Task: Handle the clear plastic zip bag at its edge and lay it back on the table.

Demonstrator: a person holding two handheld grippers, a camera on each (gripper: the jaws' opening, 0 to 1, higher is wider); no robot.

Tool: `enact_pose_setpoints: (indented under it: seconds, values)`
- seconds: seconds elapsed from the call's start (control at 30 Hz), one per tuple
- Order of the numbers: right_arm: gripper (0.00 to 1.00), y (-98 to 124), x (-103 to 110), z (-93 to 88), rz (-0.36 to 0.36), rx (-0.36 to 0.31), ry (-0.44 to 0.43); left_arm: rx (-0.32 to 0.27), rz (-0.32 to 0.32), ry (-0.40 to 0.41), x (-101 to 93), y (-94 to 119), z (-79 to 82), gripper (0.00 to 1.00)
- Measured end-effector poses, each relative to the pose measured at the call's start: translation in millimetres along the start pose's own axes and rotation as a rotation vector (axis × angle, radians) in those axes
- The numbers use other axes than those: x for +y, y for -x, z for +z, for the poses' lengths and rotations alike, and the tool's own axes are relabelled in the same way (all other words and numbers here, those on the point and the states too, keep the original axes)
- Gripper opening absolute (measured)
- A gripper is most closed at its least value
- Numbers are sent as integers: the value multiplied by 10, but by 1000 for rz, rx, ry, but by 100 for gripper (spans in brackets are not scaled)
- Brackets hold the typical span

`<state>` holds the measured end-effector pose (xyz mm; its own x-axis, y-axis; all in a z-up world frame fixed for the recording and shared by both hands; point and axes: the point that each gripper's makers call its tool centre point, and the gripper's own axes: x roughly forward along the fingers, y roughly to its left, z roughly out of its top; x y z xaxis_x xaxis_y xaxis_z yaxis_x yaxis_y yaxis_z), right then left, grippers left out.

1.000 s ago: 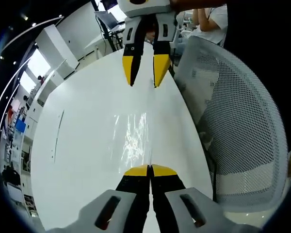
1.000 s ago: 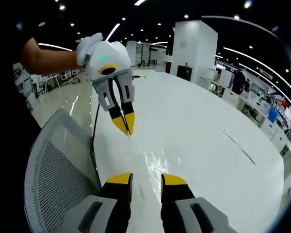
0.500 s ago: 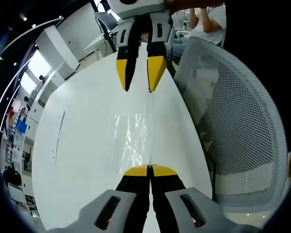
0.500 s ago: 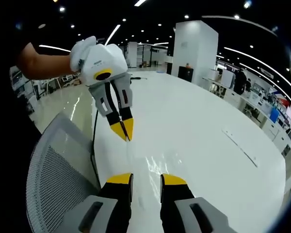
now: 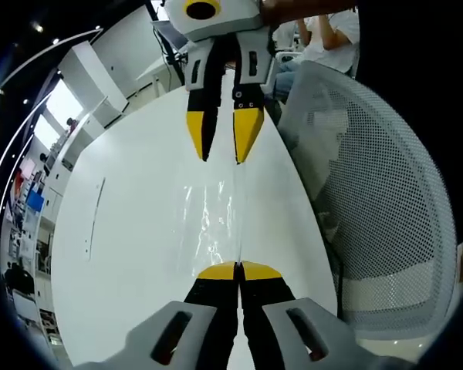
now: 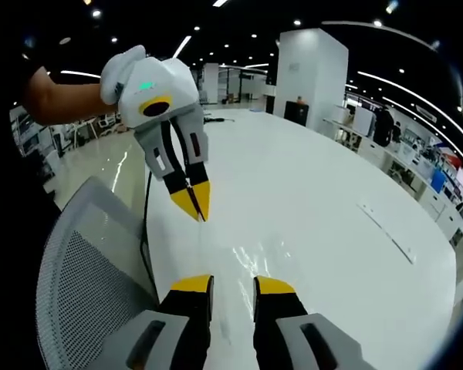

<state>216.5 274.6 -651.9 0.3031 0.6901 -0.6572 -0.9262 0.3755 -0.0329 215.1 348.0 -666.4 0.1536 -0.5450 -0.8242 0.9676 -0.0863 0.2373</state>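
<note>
Left gripper view: the left claw (image 5: 238,270) is seen with its yellow tips pressed together on the near edge of the clear plastic zip bag (image 5: 213,220), a grip unchanged from one second ago. Across the bag, the right claw (image 5: 224,139) has been brought closer and lower over the last second, and its tips are held apart above the bag's far edge. No contact with that edge can be confirmed. It is judged that a second grip at the edge is being prepared, so the laying-down step is not yet finished.

Right gripper view: the right claw (image 6: 232,284) is shown parted, with nothing clamped between its tips. The left claw (image 6: 194,199) is shown closed at the far end of the bag (image 6: 251,258).

The bag is stretched along the white table (image 5: 131,231) near its edge, beside a mesh chair (image 5: 386,193). Its film is transparent, wrinkled, and marked by bright glare streaks; its outline is otherwise hard to trace.
</note>
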Motion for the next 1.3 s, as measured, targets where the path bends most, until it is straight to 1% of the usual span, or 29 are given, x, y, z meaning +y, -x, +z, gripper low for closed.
enact_pose_setpoints:
  seconds: [0.3, 0.53, 0.7, 0.83, 1.0, 1.13, 1.23, 1.3]
  values:
    - [14, -61, 31, -50, 14, 16, -15, -4, 0, 5, 5, -5, -13, 0]
    - [12, -99, 67, -110, 29, 35, -13, -15, 2, 20, 23, -4, 12, 0]
    - [8, -124, 94, -154, 39, 49, -11, -39, 5, 37, 45, 4, 62, 0]
    - [0, -139, 108, -166, 45, 48, -10, -38, 10, 39, 58, 2, 59, 0]
    - [0, -184, 138, -194, 56, 56, -13, -56, 14, 67, 57, 5, 65, 0]
    - [1, -192, 148, -208, 51, 56, -6, -70, 13, 89, 53, 14, 78, 0]
    - [3, -204, 141, -231, 40, 58, 12, -94, 10, 109, 52, 44, 115, 0]
    - [0, -206, 141, -232, 41, 57, 13, -95, 10, 107, 50, 47, 120, 0]
